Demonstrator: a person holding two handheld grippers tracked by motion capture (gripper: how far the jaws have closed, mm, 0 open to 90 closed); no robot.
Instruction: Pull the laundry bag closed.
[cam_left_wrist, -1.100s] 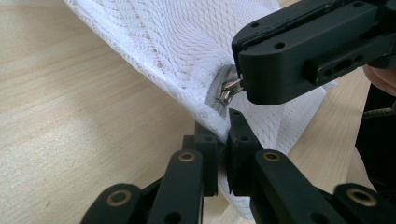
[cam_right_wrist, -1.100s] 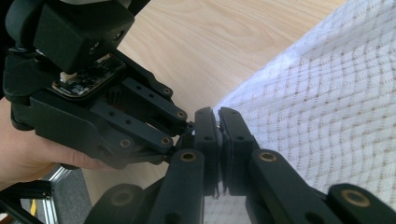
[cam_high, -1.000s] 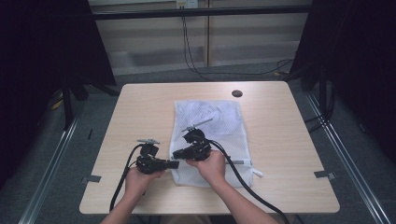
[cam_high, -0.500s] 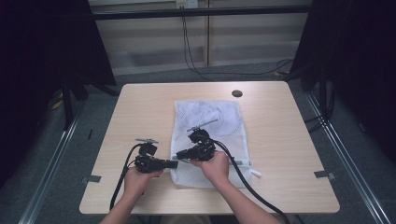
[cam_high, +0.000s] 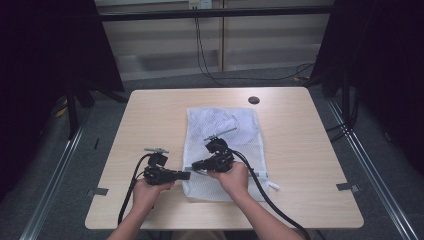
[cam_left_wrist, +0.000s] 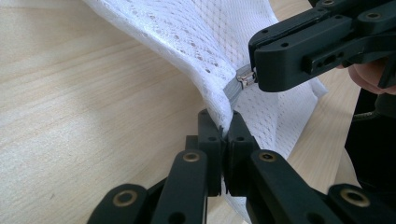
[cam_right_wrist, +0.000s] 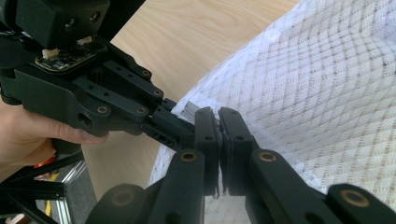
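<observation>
A white mesh zip bag (cam_high: 225, 127) lies flat down the middle of the wooden table (cam_high: 150, 115). In the left gripper view my left gripper (cam_left_wrist: 223, 120) is shut on the bag's lifted corner edge, just below the grey zipper tape (cam_left_wrist: 232, 92). Coming in from the upper right, my right gripper (cam_left_wrist: 257, 65) is shut on the small metal zipper pull (cam_left_wrist: 245, 78). In the right gripper view its jaws (cam_right_wrist: 216, 116) are pressed together against the mesh, tip to tip with the left gripper (cam_right_wrist: 175, 120). From above, both grippers (cam_high: 186, 175) (cam_high: 196, 164) meet at the bag's near left corner.
A dark round hole (cam_high: 253, 100) sits in the tabletop at the back right. Black cables (cam_high: 265, 195) trail from both grippers toward the near edge. Dark curtains and metal floor rails flank the table.
The right hand has shifted very slightly. The left hand has kept still, and both grips hold as before.
</observation>
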